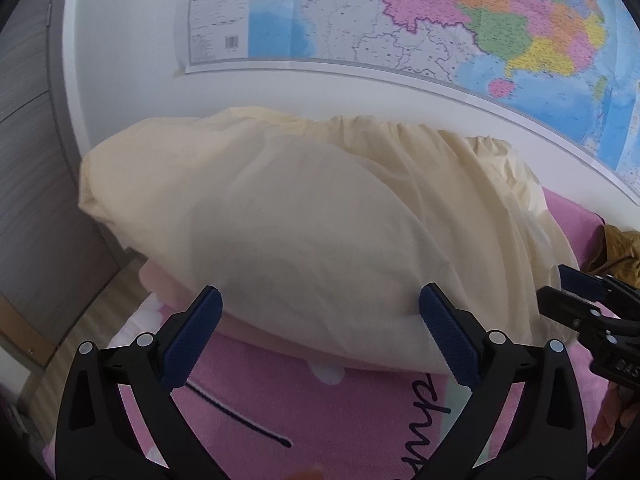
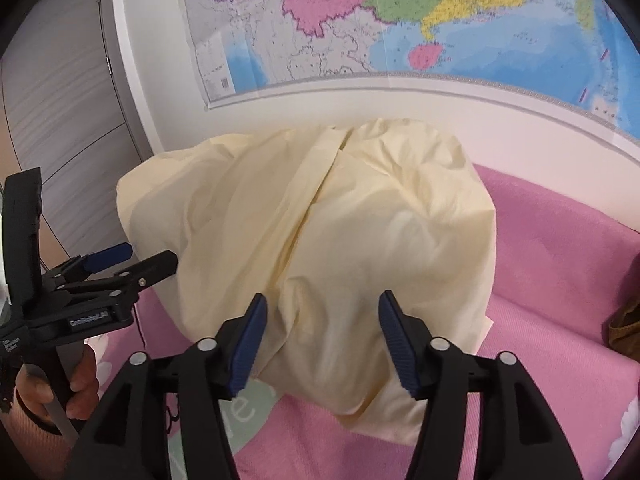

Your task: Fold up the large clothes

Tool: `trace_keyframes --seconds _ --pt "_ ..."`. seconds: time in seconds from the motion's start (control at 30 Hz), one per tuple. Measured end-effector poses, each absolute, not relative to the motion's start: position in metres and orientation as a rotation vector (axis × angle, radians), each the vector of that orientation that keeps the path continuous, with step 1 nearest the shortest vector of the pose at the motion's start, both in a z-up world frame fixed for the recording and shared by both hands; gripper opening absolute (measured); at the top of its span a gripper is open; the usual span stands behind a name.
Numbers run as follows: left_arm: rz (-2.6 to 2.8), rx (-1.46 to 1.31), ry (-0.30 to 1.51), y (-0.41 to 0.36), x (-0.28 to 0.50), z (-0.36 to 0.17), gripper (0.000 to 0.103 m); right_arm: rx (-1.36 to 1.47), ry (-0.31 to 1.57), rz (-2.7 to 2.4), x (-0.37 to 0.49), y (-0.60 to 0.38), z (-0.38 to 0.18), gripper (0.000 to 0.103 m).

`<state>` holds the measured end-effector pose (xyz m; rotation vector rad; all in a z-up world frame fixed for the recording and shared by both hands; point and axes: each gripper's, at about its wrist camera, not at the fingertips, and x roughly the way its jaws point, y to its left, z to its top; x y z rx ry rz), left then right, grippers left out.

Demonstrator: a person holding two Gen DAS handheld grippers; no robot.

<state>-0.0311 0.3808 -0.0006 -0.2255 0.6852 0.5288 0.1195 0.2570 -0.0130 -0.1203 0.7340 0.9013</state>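
Observation:
A pale yellow garment (image 1: 304,208) lies bunched in a rounded heap on the pink bed cover (image 1: 320,420), close under the wall. My left gripper (image 1: 320,300) stands wide open at the heap's near edge, and its blue pads (image 1: 192,340) sit clear of the cloth. The right wrist view shows the same garment (image 2: 320,220) creased down its middle. My right gripper (image 2: 323,302) is open over its near side, with cloth showing between the fingers but not pinched. The left gripper (image 2: 148,258) appears at the heap's left edge there, and the right gripper (image 1: 560,284) at the heap's right edge in the left view.
A large coloured map (image 2: 400,20) hangs on the white wall behind the bed. A grey cabinet (image 1: 36,160) stands at the left, past the bed's edge. A brown item (image 2: 624,324) lies on the cover at the right. A hand (image 2: 80,380) holds the left gripper's handle.

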Motion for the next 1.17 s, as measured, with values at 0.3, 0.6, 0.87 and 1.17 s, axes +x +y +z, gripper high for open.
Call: trace_keyframes --seconds 0.3,0.6,0.87,1.17 --pt "0.584 -0.217 0.701 0.360 -0.045 0.012 0.098 -0.111 0.638 0.884 0.088 0.244 0.000 0.096" --pt "0.625 -0.199 0.668 0.334 -0.075 0.027 0.098 -0.126 0.613 0.884 0.059 0.227 0.002 0.097" --pt "0.610 -0.201 0.639 0.319 -0.093 0.033 0.097 -0.104 0.647 0.887 0.048 0.215 -0.003 0.097" --pt "0.601 -0.205 0.661 0.298 -0.102 0.035 0.098 -0.095 0.642 0.883 0.036 0.198 -0.004 0.097"
